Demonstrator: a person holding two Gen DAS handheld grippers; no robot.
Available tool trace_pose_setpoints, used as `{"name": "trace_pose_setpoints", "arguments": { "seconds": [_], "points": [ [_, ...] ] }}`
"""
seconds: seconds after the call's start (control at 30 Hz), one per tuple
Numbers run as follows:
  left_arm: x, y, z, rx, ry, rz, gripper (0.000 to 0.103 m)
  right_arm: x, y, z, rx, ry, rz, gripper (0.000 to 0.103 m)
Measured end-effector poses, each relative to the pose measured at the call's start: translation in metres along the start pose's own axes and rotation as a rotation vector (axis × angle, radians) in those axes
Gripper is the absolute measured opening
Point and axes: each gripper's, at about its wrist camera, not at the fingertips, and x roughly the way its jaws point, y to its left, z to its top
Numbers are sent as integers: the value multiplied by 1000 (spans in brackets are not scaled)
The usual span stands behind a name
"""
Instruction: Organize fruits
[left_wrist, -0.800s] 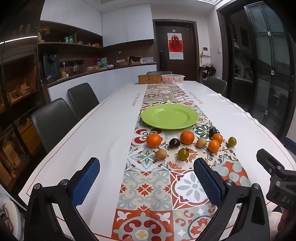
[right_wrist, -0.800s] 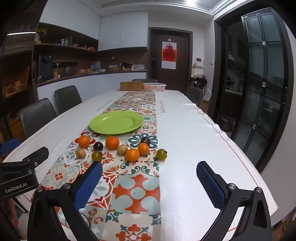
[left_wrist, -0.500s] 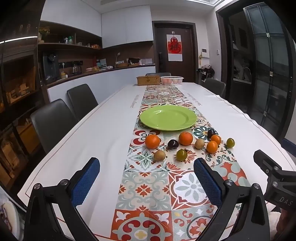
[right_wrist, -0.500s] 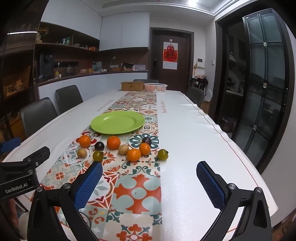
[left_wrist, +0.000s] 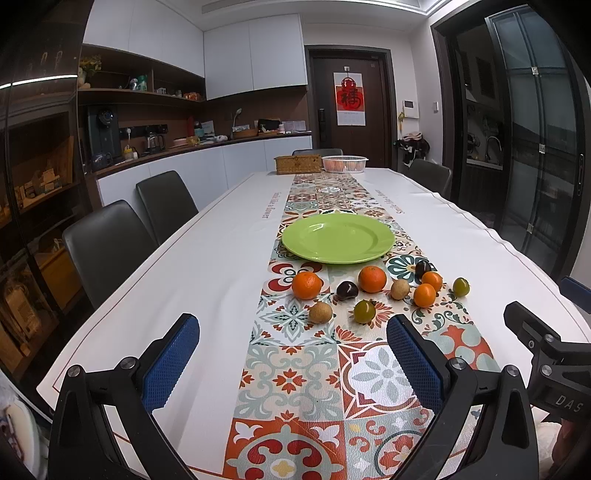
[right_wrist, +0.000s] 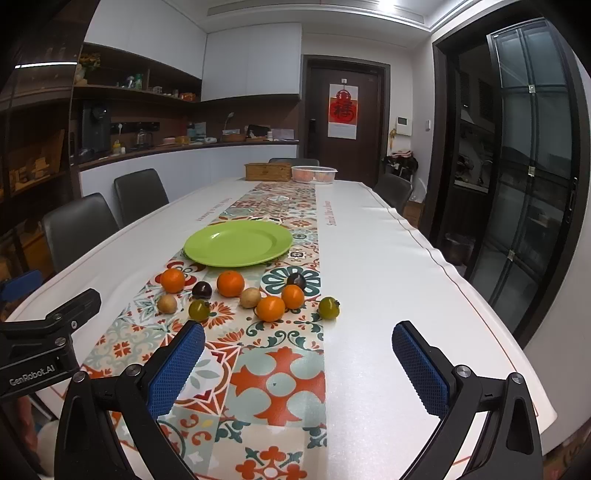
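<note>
Nothing done yet: green plate (left_wrist: 338, 238) bare, all fruits (left_wrist: 371, 291) loose on the desk (left_wrist: 207, 266) runner just before it. Our left tool (left_wrist: 293, 350) and right tool (right_wrist: 297, 354) both gape, holding nothing.

Four oranges (left_wrist: 306, 285), two longans (left_wrist: 320, 312), two plums (left_wrist: 346, 290), two green tomatoes (left_wrist: 364, 311), one plate (left_wrist: 338, 238).

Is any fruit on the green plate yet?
Not yet. The green plate is bare and nothing looks sorted. Both the left gripper and right gripper are open, holding nothing. All ten fruits, like this orange, wait on the table runner.
</note>
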Motion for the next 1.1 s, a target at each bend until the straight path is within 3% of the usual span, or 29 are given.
{"name": "trace_pose_setpoints", "arguments": {
  "seconds": [1.1],
  "points": [
    [-4, 1, 3, -2, -5, 1, 103, 0, 1, 0, -2, -1, 2, 103]
  ]
}}
